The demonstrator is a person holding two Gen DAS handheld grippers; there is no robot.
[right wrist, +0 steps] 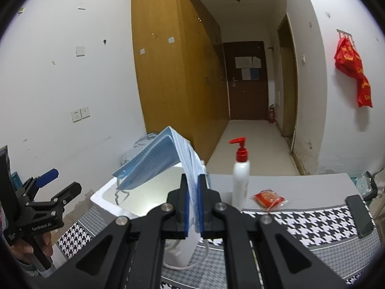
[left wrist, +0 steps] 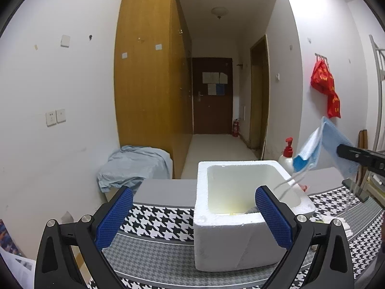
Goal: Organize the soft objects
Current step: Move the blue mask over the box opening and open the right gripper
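The right gripper (right wrist: pixel 193 207) has its fingers clamped on blue face masks (right wrist: pixel 154 161) above the white foam box (left wrist: pixel 216 236), while the left gripper (left wrist: pixel 195 216) has its fingers spread, empty.

A white-walled room opens into a narrow hallway (left wrist: pixel 211 149) with a pale floor. A tall wooden wardrobe (left wrist: pixel 146 72) lines the left side. A dark brown door (left wrist: pixel 213 96) with papers taped to it closes the far end, a red fire extinguisher (left wrist: pixel 235 127) beside it. A dome ceiling light (left wrist: pixel 219 12) hangs above. Red bags (left wrist: pixel 324 84) hang on the right wall.
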